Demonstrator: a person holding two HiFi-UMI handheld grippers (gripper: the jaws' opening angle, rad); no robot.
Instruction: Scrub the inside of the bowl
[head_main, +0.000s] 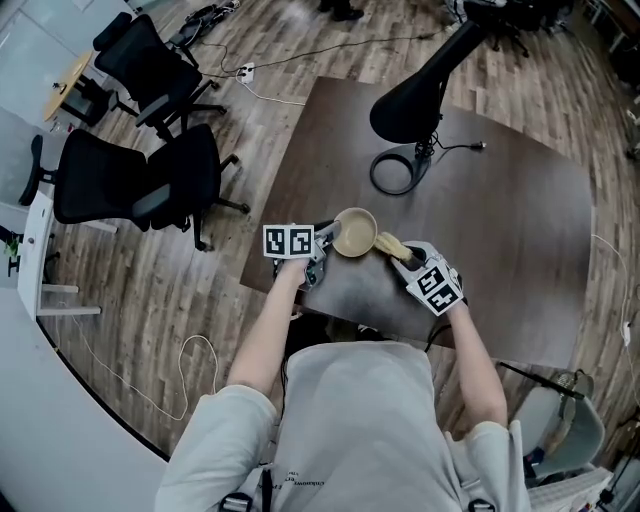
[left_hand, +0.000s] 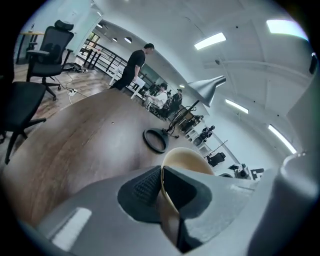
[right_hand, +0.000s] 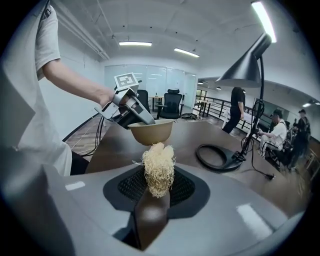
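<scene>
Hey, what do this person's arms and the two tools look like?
The left tool and right tool are grey plastic with dark textured pads. Each carries a white cube with black square markers. Arms are bare below a light grey short-sleeved T-shirt.

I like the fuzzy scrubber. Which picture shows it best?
The right gripper view: the scrubber is pinched between its jaws, strands clear. The head view shows only a small yellowish lump beside the bowl. The left gripper view misses it.
</scene>
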